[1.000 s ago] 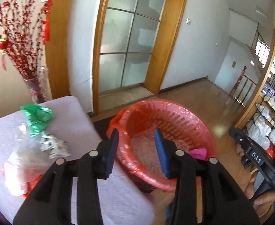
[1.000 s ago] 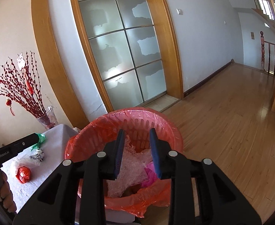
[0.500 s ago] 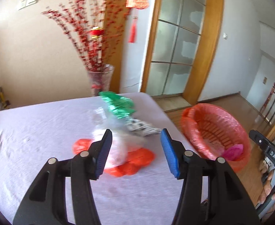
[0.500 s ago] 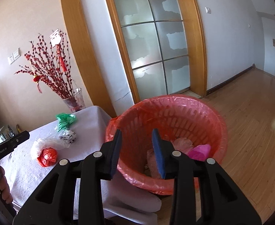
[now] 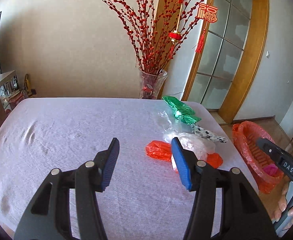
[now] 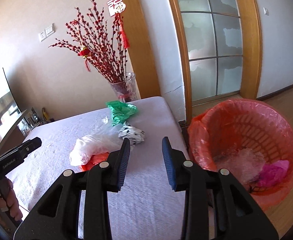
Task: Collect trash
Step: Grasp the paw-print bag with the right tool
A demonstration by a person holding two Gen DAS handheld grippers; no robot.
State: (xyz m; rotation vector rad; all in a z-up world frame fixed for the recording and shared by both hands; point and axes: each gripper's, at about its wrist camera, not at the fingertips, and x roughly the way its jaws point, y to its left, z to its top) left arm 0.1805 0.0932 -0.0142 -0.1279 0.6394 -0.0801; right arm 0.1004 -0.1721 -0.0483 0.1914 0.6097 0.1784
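Observation:
Trash lies in a heap on the right part of the white-clothed table (image 5: 66,132): a green bag (image 5: 181,109), a clear plastic bag (image 5: 192,143), a black-and-white crumpled wrapper (image 5: 208,134) and a red bag (image 5: 158,150). The same heap shows in the right wrist view: green bag (image 6: 121,111), clear bag (image 6: 90,148), wrapper (image 6: 132,133). My left gripper (image 5: 144,150) is open and empty above the table, left of the heap. My right gripper (image 6: 145,146) is open and empty over the table's right edge. A red-lined basket (image 6: 246,124) on the floor holds clear and pink trash.
A glass vase (image 5: 151,84) of red branches stands behind the table's far edge. A wooden-framed glass door (image 6: 210,40) is behind the basket. The basket (image 5: 250,140) stands right of the table. A TV (image 6: 0,104) is at far left.
Both grippers swung left from the basket toward the table. The left one now faces the tabletop with the trash heap at its right finger; both jaws have opened wider.

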